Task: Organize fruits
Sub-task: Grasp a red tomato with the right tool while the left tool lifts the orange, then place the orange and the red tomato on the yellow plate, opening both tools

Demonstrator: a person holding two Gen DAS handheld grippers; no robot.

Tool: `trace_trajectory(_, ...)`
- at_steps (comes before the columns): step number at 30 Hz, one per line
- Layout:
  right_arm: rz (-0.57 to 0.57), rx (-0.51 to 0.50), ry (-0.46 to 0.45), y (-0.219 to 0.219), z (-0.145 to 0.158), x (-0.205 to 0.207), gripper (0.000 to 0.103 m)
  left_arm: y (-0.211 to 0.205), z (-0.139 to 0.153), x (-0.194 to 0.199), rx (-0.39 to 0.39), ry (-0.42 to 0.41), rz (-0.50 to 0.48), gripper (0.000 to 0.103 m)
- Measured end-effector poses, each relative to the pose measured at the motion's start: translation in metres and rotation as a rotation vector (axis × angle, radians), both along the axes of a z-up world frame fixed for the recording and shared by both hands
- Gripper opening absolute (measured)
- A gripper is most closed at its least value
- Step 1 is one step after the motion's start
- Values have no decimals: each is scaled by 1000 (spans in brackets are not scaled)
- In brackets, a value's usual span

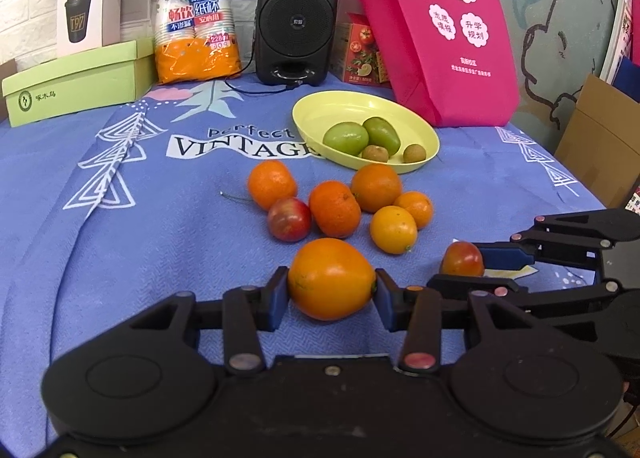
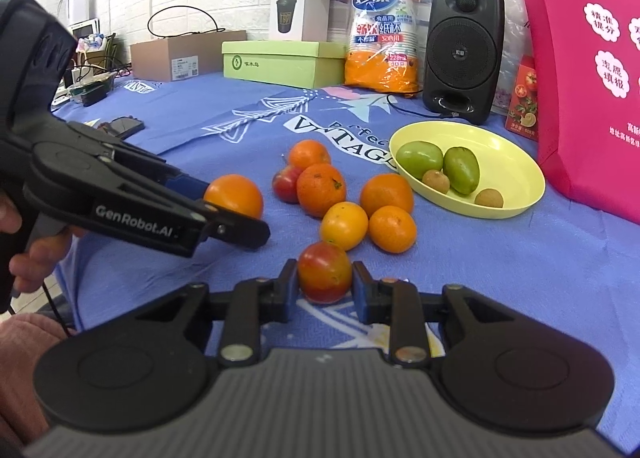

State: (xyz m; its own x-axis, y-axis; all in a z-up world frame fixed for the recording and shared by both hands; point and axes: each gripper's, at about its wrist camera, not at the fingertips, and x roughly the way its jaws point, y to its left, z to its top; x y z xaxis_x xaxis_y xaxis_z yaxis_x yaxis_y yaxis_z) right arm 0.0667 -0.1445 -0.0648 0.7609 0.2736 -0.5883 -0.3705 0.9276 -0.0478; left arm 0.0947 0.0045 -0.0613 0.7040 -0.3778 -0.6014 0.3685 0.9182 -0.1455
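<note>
The left gripper (image 1: 331,294) is closed on a big orange fruit (image 1: 331,278), pads pressing both its sides, and the right gripper (image 2: 325,285) is closed on a small red fruit (image 2: 324,272), which seems to sit still on the blue cloth (image 1: 120,242). The yellow plate (image 1: 320,106), already holding green and brown fruits, lies ahead beyond the loose pile of oranges (image 1: 335,208). It is further to the right side, so I judge the right gripper is nearer to it.
</note>
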Motion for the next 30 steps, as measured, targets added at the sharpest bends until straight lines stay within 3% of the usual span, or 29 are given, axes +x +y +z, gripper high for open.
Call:
trace_trajectory(13, -33, -24, -54, -15, 20, 5, 27, -9, 26, 12, 21, -44, -61, 44)
trace_trajectory(18, -52, -53, -90, -27, 32, 21, 27, -15, 40, 44, -5, -27, -85, 44)
trace_trajectory(27, -118, -89, -168, -59, 62, 70, 27, -38, 75, 107, 77, -105, -71, 44)
trace_trajectory(30, -133, -84, -170, -68, 65, 86, 27, -46, 81, 131, 81, -98, -75, 44)
